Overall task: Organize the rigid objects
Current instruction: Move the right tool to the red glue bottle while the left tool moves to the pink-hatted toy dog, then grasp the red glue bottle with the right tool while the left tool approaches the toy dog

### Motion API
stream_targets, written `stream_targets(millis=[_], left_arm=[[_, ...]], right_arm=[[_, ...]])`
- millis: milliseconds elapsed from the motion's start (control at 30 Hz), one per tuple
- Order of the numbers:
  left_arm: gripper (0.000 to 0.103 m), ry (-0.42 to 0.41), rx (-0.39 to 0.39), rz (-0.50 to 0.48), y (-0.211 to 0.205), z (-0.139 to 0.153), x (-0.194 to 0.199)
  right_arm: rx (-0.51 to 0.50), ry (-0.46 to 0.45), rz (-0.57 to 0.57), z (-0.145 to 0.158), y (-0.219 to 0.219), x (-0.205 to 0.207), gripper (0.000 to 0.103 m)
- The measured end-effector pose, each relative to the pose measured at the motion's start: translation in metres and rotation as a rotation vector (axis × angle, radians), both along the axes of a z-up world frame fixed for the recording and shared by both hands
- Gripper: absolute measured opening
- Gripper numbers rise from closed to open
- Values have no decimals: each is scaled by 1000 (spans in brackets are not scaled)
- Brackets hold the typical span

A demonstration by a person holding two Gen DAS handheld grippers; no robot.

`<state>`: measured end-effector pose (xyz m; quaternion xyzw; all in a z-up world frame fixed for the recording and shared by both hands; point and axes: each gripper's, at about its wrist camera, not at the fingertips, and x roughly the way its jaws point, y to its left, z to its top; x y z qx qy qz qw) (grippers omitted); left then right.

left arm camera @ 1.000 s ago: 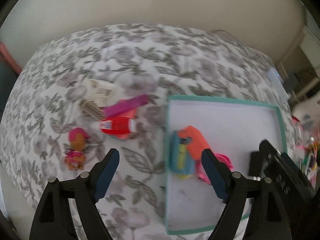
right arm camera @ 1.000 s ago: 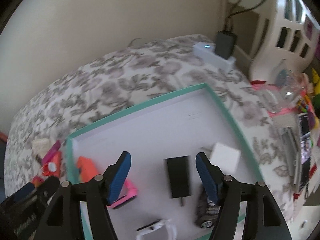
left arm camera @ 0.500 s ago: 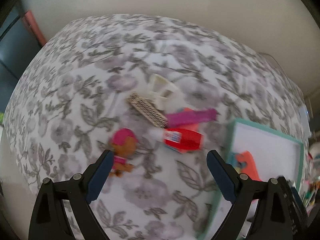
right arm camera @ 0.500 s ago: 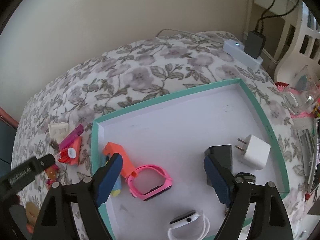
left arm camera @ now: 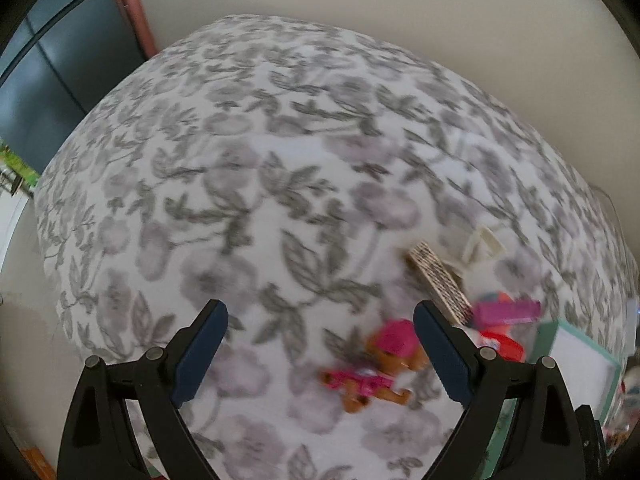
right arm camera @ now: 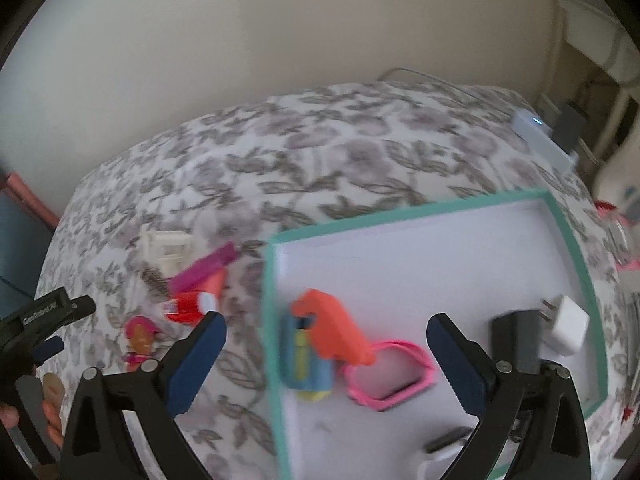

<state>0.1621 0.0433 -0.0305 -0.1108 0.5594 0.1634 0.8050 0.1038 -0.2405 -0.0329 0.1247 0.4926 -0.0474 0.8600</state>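
- The left gripper [left arm camera: 320,354] has its blue-padded jaws spread wide and holds nothing; it hangs over the grey-and-lilac floral bedspread [left arm camera: 280,168].
- A small toy figure with a pink cap and pink outfit [left arm camera: 380,364] lies on the cloth just inside the right finger [left arm camera: 440,354]; the left wrist view is blurred, so contact cannot be judged.
- Beyond it lie a tan patterned flat strip [left arm camera: 438,284], a cream plastic clip [left arm camera: 482,244], a magenta bar [left arm camera: 506,312] and a red-and-white tube [left arm camera: 500,346], bunched near the box's left edge.
- The right gripper [right arm camera: 326,360] is also wide open and empty, above the left wall of the shallow white box with a teal rim [right arm camera: 400,220].
- Inside the box: an orange plastic piece [right arm camera: 336,330] over a blue-and-yellow item [right arm camera: 304,364], a pink watch strap [right arm camera: 388,376], a black block [right arm camera: 514,340] and a white plug adapter [right arm camera: 566,330].
- The box's far half is bare; bedspread to the left is open.
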Motion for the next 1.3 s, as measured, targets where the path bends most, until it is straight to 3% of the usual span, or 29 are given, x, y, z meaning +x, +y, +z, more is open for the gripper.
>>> stream_targets(millis=[200, 533, 933, 1300], left_arm=[[94, 30, -30, 36, 20, -12, 1], [94, 103, -71, 72, 28, -41, 4], [94, 148, -107, 161, 52, -67, 5], [94, 155, -101, 163, 63, -78, 8]], right_arm=[[-19, -6, 111, 0, 46, 17, 102], [-43, 49, 204, -28, 96, 42, 102], [-84, 73, 232, -55, 122, 61, 102], [-138, 75, 246, -67, 134, 68, 101]])
